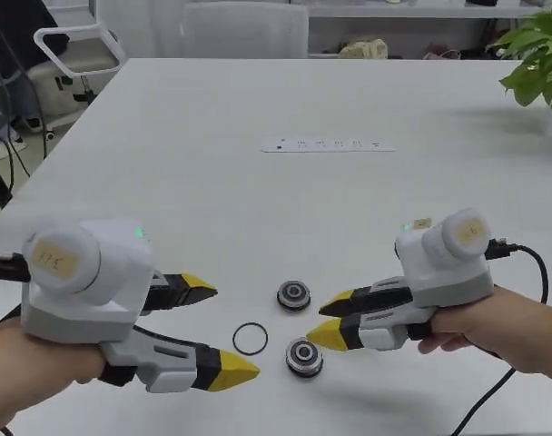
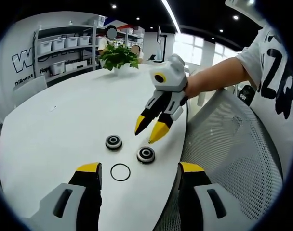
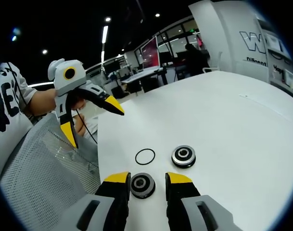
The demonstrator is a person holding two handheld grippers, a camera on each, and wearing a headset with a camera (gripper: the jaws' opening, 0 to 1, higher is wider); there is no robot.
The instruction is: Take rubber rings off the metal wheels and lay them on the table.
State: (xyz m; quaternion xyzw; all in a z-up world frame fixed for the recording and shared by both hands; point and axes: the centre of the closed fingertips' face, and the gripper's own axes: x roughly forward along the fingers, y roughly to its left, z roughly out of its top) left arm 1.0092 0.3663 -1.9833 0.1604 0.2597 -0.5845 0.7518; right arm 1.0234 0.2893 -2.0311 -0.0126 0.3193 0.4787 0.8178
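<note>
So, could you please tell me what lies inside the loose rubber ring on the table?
Bare white table shows inside the rubber ring. Nothing lies within it, and nothing covers its middle.

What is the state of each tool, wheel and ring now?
Left tool: open, empty
Right tool: open, empty
Rubber ring: loose, flat on the table
Far wheel: flat on the table, untouched
Near wheel: flat on the table, untouched
</note>
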